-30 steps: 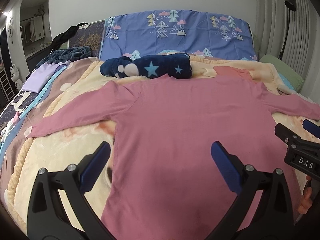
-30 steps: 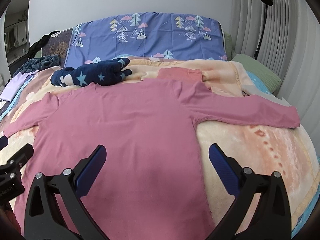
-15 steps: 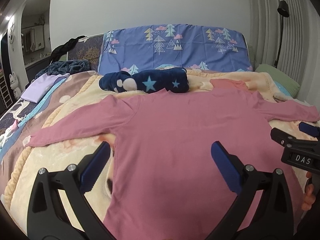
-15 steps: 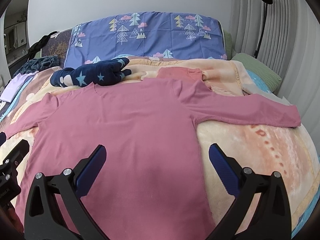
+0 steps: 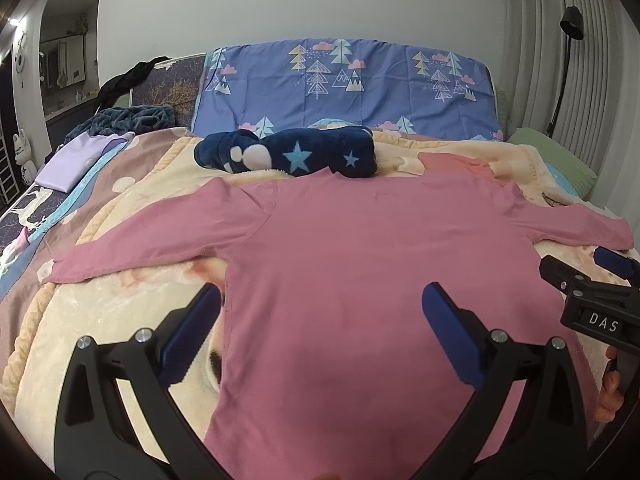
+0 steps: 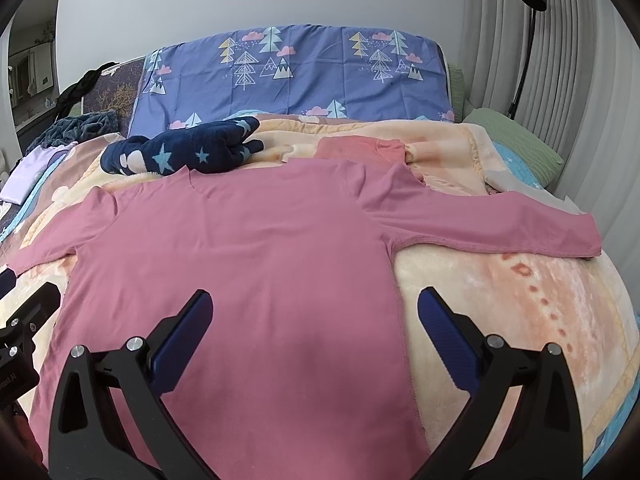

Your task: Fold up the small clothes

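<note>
A pink long-sleeved shirt lies flat on the bed, both sleeves spread out; it also shows in the right wrist view. My left gripper is open and empty, above the shirt's lower left side, one finger past the side seam. My right gripper is open and empty above the shirt's lower right side, straddling the right seam. The right gripper shows at the edge of the left wrist view, and the left gripper at the edge of the right wrist view.
A folded navy star-print garment lies just beyond the collar. A folded salmon garment lies beside it. A blue tree-print pillow stands against the wall. Lavender cloth lies far left, a green pillow far right.
The left gripper has tilted up and drawn back a little, so the shirt sits lower in its view. The right gripper has barely moved. Both stay open.
</note>
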Tool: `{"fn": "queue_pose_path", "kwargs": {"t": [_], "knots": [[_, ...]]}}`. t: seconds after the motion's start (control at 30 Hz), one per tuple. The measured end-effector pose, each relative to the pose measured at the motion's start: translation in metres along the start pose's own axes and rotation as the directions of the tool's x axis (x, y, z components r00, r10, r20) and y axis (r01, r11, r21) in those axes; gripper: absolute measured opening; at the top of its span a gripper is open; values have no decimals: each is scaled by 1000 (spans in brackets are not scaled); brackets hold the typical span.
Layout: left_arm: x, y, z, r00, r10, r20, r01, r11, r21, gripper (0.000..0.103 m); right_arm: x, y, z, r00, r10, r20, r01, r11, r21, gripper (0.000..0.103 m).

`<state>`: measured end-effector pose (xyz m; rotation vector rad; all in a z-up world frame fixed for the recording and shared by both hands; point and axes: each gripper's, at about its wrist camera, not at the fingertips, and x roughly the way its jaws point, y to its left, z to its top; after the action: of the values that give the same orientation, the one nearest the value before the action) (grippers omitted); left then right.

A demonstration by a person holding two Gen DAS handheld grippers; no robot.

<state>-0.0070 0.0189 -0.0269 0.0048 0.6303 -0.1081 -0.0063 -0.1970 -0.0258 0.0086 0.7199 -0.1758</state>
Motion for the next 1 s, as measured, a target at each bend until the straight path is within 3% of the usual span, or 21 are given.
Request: {"fn": "queue_pose_path", "kwargs": {"t": [0.33, 0.43, 0.57, 0.67, 0.77, 0.83, 0.93, 1.0], "knots": [[4, -5, 0, 1000, 4, -22, -4, 999, 35, 101, 3, 5, 1, 1000, 2, -11, -2, 1000, -13, 102], [5, 4, 0, 999, -35, -15, 35, 999, -18, 101, 5, 6, 1, 1000, 0, -11, 0, 1000, -16, 102], [15, 35, 3, 997, -71, -31, 67, 992, -109, 83, 9, 7, 0, 1000, -3, -15, 2, 1000, -17, 102], [27, 86, 2, 995, -75, -58, 59, 969, -239, 69, 12, 7, 0, 1000, -2, -21, 1, 1000, -24, 102], [38, 156, -8, 995, -49, -85, 10, 912, -409, 60, 16, 10, -2, 1000, -3, -26, 2, 999, -34, 102], [45, 208, -18, 994, 3, -109, -58, 861, -506, 59, 21, 11, -3, 999, -9, -38, 8, 999, -43, 102], [54, 277, -34, 988, 55, -143, -135, 757, -640, 59, 27, 13, -4, 998, -20, -53, 17, 999, -52, 102], [60, 318, -45, 985, 71, -158, -165, 666, -728, 66, 31, 16, -5, 998, -24, -59, 21, 998, -56, 102]]}}
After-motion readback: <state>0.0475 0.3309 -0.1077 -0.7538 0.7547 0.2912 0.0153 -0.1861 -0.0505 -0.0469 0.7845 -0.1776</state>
